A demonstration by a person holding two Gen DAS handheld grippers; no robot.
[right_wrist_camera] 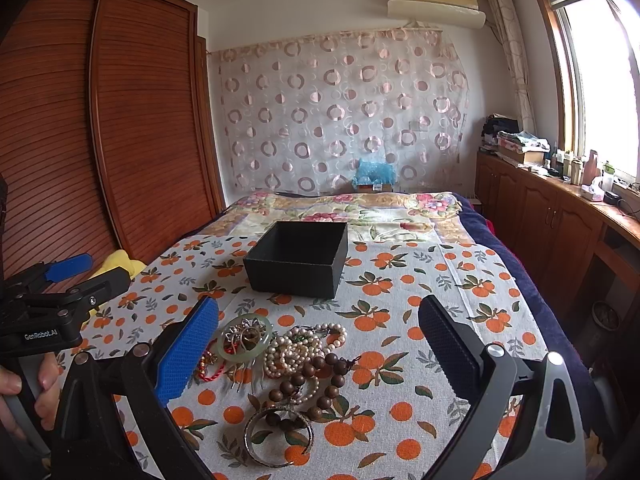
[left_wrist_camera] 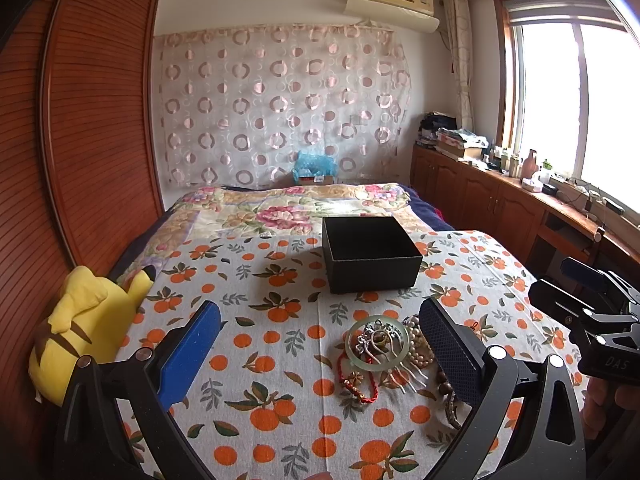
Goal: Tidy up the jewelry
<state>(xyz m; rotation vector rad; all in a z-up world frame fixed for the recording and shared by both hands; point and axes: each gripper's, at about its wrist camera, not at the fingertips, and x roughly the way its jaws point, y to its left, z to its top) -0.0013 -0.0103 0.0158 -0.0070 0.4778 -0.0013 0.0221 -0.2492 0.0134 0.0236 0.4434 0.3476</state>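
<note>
Several tangled pieces lie heaped before the empty box (right_wrist_camera: 298,258). Both grippers, left (left_wrist_camera: 320,356) and right (right_wrist_camera: 318,354), hover with jaws apart, holding nothing. The jade bangle (right_wrist_camera: 245,337) looks stiff, slippery and fragile; best pinched across its rim.

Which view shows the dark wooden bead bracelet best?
The right wrist view: the wooden bead bracelet lies whole in the jewelry pile. In the left wrist view only a few beads peek out beside the left gripper's fingers.

Bare orange-print cloth (right_wrist_camera: 400,312) is lying between the jewelry pile (right_wrist_camera: 280,356) and the open black box (right_wrist_camera: 298,258), leaving passage there; the 2 are sitting apart, the box interior standing unobstructed.
</note>
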